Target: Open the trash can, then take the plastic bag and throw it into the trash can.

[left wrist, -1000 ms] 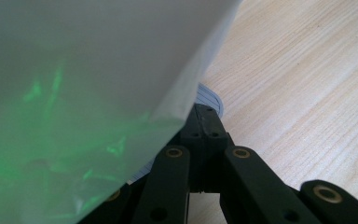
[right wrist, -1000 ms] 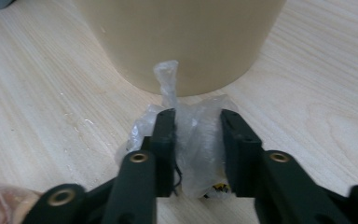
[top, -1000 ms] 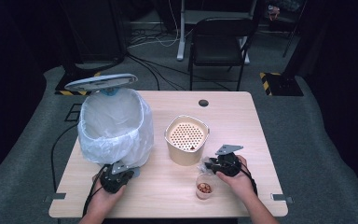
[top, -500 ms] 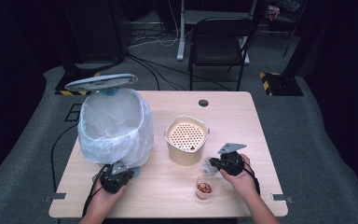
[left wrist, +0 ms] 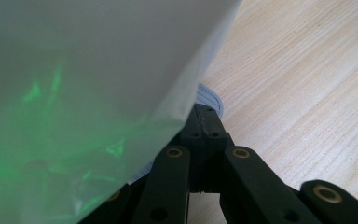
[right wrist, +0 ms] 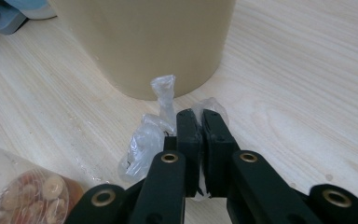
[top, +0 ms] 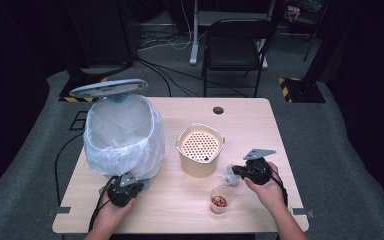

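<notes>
My right gripper [top: 236,172] [right wrist: 196,116] is shut on a crumpled piece of clear plastic film [right wrist: 144,144] [top: 228,176], held just above the table next to the beige perforated tub [top: 200,150] [right wrist: 144,42]. A small clear cup [top: 220,202] [right wrist: 23,196] of round brown snack pieces stands in front of the tub, below the film. My left gripper [top: 126,189] [left wrist: 205,123] lies at the foot of the bin lined with a white bag [top: 122,135] [left wrist: 74,84], jaws shut together, and the bag hangs over its left side.
The bin's grey lid [top: 109,87] stands open behind it at the table's left. The wooden table [top: 260,130] has a round cable hole [top: 218,110] near its far edge. A black chair [top: 235,45] stands behind the table.
My right gripper has lifted a little and drawn back to the right, away from the cup, with the plastic film in its jaws. The left gripper has stayed put.
</notes>
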A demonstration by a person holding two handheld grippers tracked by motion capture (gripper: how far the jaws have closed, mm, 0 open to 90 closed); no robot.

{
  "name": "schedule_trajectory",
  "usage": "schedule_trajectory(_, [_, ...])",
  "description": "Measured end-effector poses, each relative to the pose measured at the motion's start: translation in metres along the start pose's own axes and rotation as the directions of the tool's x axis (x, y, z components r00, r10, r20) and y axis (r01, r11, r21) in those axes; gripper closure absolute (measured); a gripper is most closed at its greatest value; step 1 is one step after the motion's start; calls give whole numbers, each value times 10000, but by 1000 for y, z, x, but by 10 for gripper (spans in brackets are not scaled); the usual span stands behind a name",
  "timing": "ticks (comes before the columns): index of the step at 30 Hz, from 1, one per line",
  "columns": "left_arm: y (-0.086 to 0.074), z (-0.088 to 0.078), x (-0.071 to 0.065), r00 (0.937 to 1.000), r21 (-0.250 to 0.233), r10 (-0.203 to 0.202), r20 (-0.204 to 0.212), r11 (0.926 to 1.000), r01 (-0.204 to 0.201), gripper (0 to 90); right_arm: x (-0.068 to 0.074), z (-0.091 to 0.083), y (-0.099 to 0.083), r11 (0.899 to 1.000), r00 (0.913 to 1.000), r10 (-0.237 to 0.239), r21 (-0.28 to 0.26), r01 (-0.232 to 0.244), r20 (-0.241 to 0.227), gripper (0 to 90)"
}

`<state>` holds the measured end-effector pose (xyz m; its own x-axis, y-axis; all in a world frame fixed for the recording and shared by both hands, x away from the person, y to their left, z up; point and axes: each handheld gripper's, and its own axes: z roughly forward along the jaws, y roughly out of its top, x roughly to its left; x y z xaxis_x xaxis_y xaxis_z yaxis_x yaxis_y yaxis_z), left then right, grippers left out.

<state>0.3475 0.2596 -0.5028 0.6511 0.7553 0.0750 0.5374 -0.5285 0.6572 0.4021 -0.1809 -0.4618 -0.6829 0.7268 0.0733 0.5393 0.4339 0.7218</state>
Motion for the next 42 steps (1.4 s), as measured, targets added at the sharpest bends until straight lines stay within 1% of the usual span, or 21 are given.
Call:
schedule_trajectory(1, [0,1,-3,9992,-225,-384,65,9990,385,900,-1,-2,1,10000,10000,15,5,-14,-6,870])
schedule_trajectory(3, [0,1,-2,9994,-169,-349,68,9992,350,900,-1,-6,6,10000,10000,31,-67,-31,-43,870])
schedule_trajectory(4, [-1,2,-3,9993,-283,-371,42,9989,372,900,-1,-8,8,9999,10000,-18,-114,17,-79,870])
schedule_trajectory(9, [0,2,-3,9994,-251,-349,42,9991,350,900,3,-21,24,9995,9997,-220,-245,216,-143,870])
schedule_trajectory(12, [0,2,-3,9993,-243,-360,43,9991,361,900,6,-28,33,9994,9995,-199,-303,191,-242,870])
schedule_trajectory(13, [0,1,-1,10000,-86,-96,3,9999,96,900,6,-30,36,9992,9993,-239,-333,229,-281,870])
schedule_trajectory(14, [0,2,-3,9993,-262,-381,50,9989,382,900,6,-32,38,9991,9991,-272,-345,261,-316,870])
schedule_trajectory(16, [0,2,-3,9994,-252,-359,31,9990,360,900,7,-35,43,9986,9986,-362,-394,346,-395,870])
schedule_trajectory(17, [0,1,0,10000,-64,-33,-13,10000,33,900,7,-37,46,9984,9984,-408,-404,393,-383,870])
schedule_trajectory(19, [0,1,-1,10000,-91,-43,-60,9999,42,900,9,-41,52,9980,9982,-486,-424,471,-362,870])
schedule_trajectory(20, [0,1,-1,10000,-96,-37,-67,9999,36,900,9,-43,56,9972,9974,-612,-444,596,-370,870])
schedule_trajectory(22, [0,1,-1,10000,-74,-44,-19,10000,44,900,9,-46,62,9965,9967,-693,-498,672,-418,870])
schedule_trajectory(23, [-1,2,-3,9992,-287,-393,29,9988,394,900,10,-48,66,9966,9967,-681,-491,660,-437,869])
schedule_trajectory(25, [0,1,-2,9994,-182,-352,54,9992,353,900,10,-50,71,9961,9961,-756,-488,733,-461,869])
schedule_trajectory(29, [-1,2,-3,9993,-274,-377,37,9989,378,900,12,-53,82,9960,9952,-822,-392,802,-529,869])
schedule_trajectory(31, [0,1,-2,9993,-177,-359,63,9992,360,900,13,-56,87,9953,9942,-908,-382,886,-584,869])
schedule_trajectory(35, [0,1,-2,9993,-182,-369,63,9992,370,900,16,-63,100,9938,9915,-1058,-420,1028,-759,868])
schedule_trajectory(38, [0,2,-3,9993,-248,-376,46,9990,377,900,20,-67,108,9926,9901,-1160,-452,1127,-788,867])
schedule_trajectory(39, [-1,2,-3,9993,-280,-369,48,9989,370,900,20,-68,111,9908,9883,-1308,-463,1274,-787,867])
schedule_trajectory(41, [0,2,-2,9993,-212,-365,60,9991,366,900,23,-69,117,9901,9874,-1358,-468,1323,-816,867])
schedule_trajectory(42, [0,2,-3,9993,-218,-377,53,9990,378,900,24,-69,120,9883,9854,-1472,-521,1431,-851,867])
